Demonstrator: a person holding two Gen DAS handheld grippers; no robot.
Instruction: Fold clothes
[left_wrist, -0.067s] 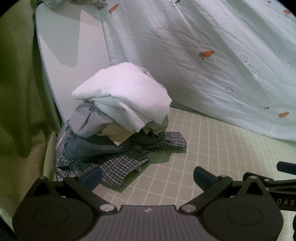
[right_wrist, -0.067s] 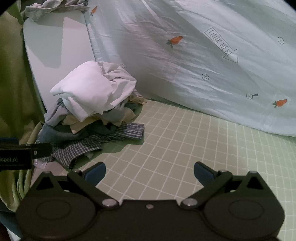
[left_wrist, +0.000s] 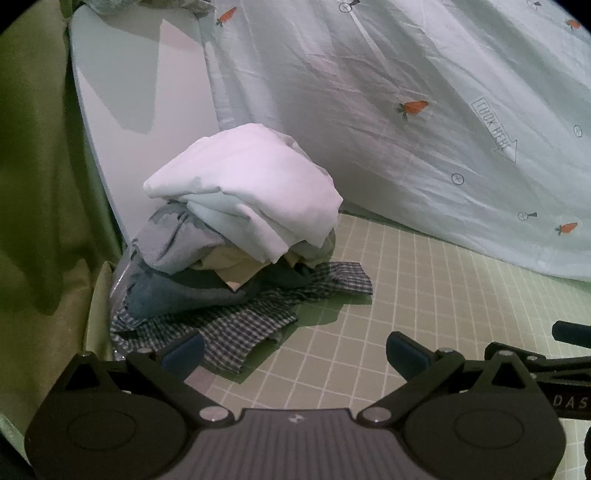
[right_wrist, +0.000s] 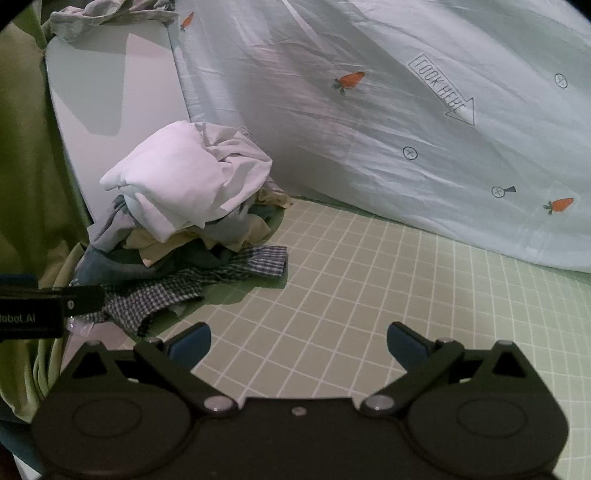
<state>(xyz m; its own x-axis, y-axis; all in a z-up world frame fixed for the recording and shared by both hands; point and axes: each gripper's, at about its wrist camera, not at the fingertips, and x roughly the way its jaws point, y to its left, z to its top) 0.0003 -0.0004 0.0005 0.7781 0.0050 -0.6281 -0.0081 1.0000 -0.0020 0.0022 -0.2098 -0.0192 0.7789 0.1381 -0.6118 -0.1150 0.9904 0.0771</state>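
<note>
My left gripper (left_wrist: 293, 350) hangs over the green gridded mat (left_wrist: 424, 295), its blue-tipped fingers (left_wrist: 404, 352) spread wide and holding nothing. My right gripper (right_wrist: 297, 341) hangs over the same mat (right_wrist: 369, 295) in the same way, fingers (right_wrist: 404, 341) parted and empty. The heap of unfolded clothes (left_wrist: 236, 240) sits ahead and to the left of both pairs of fingers, well beyond their tips in the right wrist view and just past my left gripper's left finger in its own view. A white garment (left_wrist: 251, 184) crowns the heap, with grey, yellowish and dark blue pieces crumpled beneath it. A checked shirt (left_wrist: 229, 325) spreads out from the bottom of the heap onto the mat, its near edge almost at my left finger (left_wrist: 183, 352). In the right wrist view the same checked shirt (right_wrist: 184, 284) lies ahead-left of my fingers, and part of the left gripper's body (right_wrist: 33, 310) juts in from the left edge. Behind the heap stands a pale panel (left_wrist: 147, 92), and a light carrot-print sheet (left_wrist: 406, 110) drapes down to the mat ahead and to the right. Green fabric (left_wrist: 33, 184) hangs at far left.
</note>
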